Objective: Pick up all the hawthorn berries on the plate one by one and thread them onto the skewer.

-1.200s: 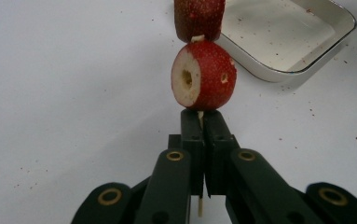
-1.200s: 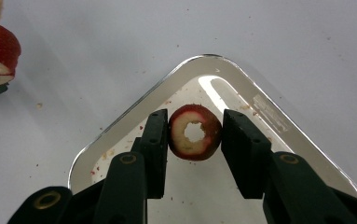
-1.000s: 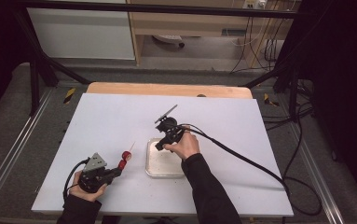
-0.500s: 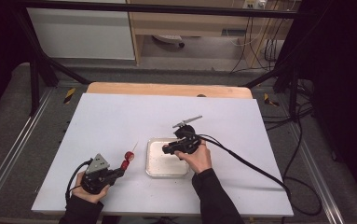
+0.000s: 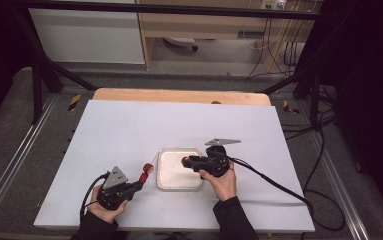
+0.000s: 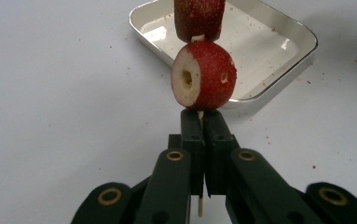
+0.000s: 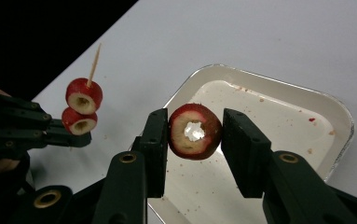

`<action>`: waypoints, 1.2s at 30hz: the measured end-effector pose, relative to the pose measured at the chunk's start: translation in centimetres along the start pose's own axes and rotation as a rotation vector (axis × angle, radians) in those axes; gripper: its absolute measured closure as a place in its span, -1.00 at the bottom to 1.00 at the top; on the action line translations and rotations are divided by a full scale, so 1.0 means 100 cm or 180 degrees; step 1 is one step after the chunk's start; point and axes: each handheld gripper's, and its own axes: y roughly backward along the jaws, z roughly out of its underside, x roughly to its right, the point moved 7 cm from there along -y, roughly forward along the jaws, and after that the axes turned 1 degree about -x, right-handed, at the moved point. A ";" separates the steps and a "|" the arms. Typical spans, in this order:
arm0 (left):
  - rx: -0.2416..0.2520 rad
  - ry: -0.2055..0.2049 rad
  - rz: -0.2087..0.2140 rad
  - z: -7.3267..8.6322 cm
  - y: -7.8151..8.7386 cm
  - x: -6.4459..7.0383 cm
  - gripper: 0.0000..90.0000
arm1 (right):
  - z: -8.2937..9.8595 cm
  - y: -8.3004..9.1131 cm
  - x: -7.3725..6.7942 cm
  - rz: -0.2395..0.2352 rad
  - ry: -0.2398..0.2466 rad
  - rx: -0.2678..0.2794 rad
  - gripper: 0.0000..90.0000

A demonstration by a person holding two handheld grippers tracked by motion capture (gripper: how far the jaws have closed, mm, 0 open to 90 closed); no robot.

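The right gripper clamps a cored red fruit slice over the white square metal tray. Far left, a wooden skewer carries two slices.

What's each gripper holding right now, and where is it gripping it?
The left gripper pinches the skewer just below its two fruit pieces. The right gripper clamps a cored red fruit piece by its skin sides.

High view looked forward and down from afar; both gripper views sat close, sharing the white tray.
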 end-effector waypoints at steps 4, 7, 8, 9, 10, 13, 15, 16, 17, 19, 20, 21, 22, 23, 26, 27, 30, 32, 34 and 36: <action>0.0042 0.0020 -0.0004 -0.005 -0.003 0.006 0.96 | 0.000 0.005 0.001 -0.0048 -0.0088 0.0226 0.39; 0.0053 0.0023 0.0001 -0.009 -0.006 0.010 0.96 | -0.002 0.008 0.002 -0.0074 -0.0150 0.0380 0.39; 0.0066 0.0029 0.0001 -0.011 -0.007 0.011 0.96 | -0.004 0.008 0.003 -0.0080 -0.0169 0.0429 0.39; 0.0079 0.0042 0.0004 -0.013 -0.008 0.013 0.96 | -0.005 0.009 0.003 -0.0104 -0.0193 0.0474 0.39; 0.0085 0.0043 0.0015 -0.015 -0.009 0.014 0.96 | -0.006 0.010 0.003 -0.0122 -0.0214 0.0538 0.39; 0.0135 0.0074 0.0024 -0.022 -0.012 0.018 0.96 | -0.011 0.011 0.003 -0.0145 -0.0275 0.0708 0.39; 0.0161 0.0093 0.0031 -0.027 -0.013 0.021 0.96 | -0.015 0.012 0.003 -0.0146 -0.0305 0.0821 0.39; 0.0171 0.0106 0.0029 -0.028 -0.014 0.022 0.96 | -0.016 0.013 0.002 -0.0156 -0.0312 0.0871 0.39; 0.0181 0.0120 0.0030 -0.030 -0.014 0.023 0.96 | -0.018 0.013 0.002 -0.0171 -0.0326 0.0924 0.39; 0.0201 0.0155 0.0028 -0.032 -0.016 0.025 0.96 | -0.020 0.013 0.001 -0.0177 -0.0339 0.1036 0.39; 0.0210 0.0175 0.0029 -0.033 -0.016 0.026 0.96 | -0.021 0.013 0.001 -0.0173 -0.0355 0.1083 0.39; 0.0214 0.0189 0.0026 -0.034 -0.017 0.027 0.96 | -0.022 0.013 0.001 -0.0174 -0.0361 0.1122 0.39; 0.0221 0.0204 0.0027 -0.035 -0.018 0.028 0.96 | -0.023 0.014 0.001 -0.0172 -0.0381 0.1161 0.39; 0.0223 0.0210 0.0031 -0.036 -0.018 0.028 0.96 | -0.025 0.014 0.001 -0.0183 -0.0407 0.1215 0.40; 0.0253 0.0263 0.0060 -0.040 -0.020 0.030 0.96 | -0.029 0.017 0.000 -0.0208 -0.0463 0.1327 0.40; 0.0258 0.0272 0.0062 -0.041 -0.020 0.031 0.96 | -0.031 0.017 0.000 -0.0216 -0.0474 0.1368 0.39; 0.0270 0.0291 0.0083 -0.043 -0.021 0.035 0.96 | -0.035 0.020 0.000 -0.0223 -0.0495 0.1474 0.40; 0.0272 0.0290 0.0091 -0.044 -0.022 0.039 0.95 | -0.037 0.022 0.000 -0.0227 -0.0519 0.1543 0.40; 0.0283 0.0280 0.0112 -0.047 -0.024 0.043 0.95 | -0.039 0.023 -0.001 -0.0247 -0.0540 0.1616 0.40; 0.0287 0.0274 0.0133 -0.049 -0.025 0.047 0.95 | -0.041 0.025 -0.001 -0.0245 -0.0542 0.1683 0.40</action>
